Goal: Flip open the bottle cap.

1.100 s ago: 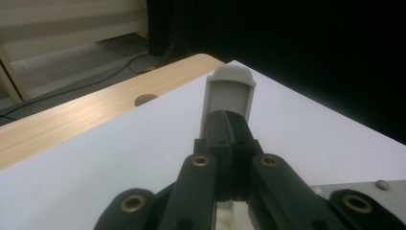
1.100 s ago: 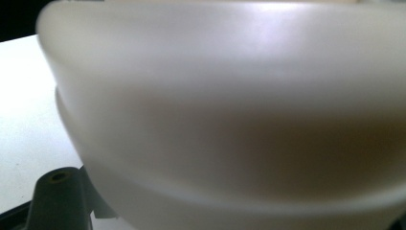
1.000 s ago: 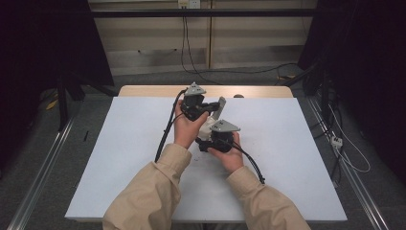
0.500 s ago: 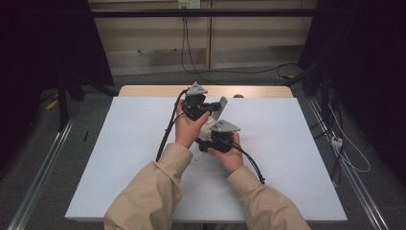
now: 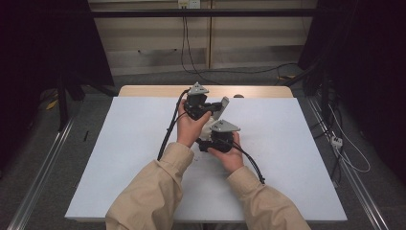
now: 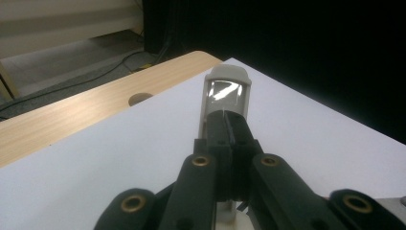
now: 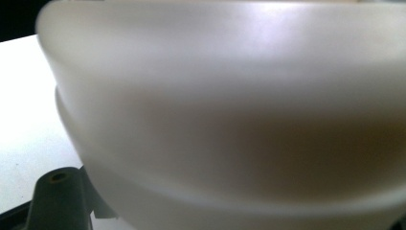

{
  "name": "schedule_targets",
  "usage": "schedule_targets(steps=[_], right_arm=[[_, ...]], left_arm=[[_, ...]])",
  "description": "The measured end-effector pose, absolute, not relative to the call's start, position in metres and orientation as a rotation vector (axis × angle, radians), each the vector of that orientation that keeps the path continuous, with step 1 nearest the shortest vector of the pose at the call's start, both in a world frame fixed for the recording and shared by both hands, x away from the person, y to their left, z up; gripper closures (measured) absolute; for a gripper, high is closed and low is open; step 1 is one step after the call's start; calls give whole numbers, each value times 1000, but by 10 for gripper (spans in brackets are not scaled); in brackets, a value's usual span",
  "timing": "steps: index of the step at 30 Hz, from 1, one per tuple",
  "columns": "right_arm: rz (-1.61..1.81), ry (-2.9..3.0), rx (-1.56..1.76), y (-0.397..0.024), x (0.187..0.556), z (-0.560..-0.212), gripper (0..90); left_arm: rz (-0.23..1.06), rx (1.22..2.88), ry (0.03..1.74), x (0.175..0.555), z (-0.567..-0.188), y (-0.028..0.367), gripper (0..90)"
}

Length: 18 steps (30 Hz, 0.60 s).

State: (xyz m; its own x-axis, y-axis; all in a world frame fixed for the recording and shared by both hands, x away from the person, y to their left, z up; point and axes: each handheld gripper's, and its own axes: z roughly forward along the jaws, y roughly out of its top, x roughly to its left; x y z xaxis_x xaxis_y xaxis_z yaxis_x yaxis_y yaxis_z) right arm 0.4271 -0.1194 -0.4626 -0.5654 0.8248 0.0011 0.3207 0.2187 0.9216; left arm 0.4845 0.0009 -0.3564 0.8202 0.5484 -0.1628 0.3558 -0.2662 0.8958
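A white plastic piece [image 5: 216, 111] is held above the white table top [image 5: 124, 143], between the two hands. My left gripper [image 5: 209, 109] is shut on its far end. In the left gripper view the black jaws meet on a thin edge of the piece [image 6: 225, 91], which has a rounded tip and a shiny clear window; the left gripper [image 6: 225, 128] points along it. My right gripper [image 5: 208, 131] is at the near end, under its grey plate. In the right gripper view the blurred white piece [image 7: 230, 120] is pressed close, with one finger [image 7: 55, 201] at the bottom left.
A bare wooden strip [image 5: 143, 91] with a round hole [image 6: 140, 98] runs along the table's far edge. Black cables [image 5: 165, 139] trail from both grippers over the table. Cables lie on the floor behind, and metal rails [image 5: 344, 167] flank the table.
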Motion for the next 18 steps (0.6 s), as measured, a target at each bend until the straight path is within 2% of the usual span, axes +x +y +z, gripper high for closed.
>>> schedule_targets(steps=[18], right_arm=[[1334, 1999, 1060, -120, 427, -463, 187]], left_arm=[[211, 1893, 687, 489, -359, -4, 900]])
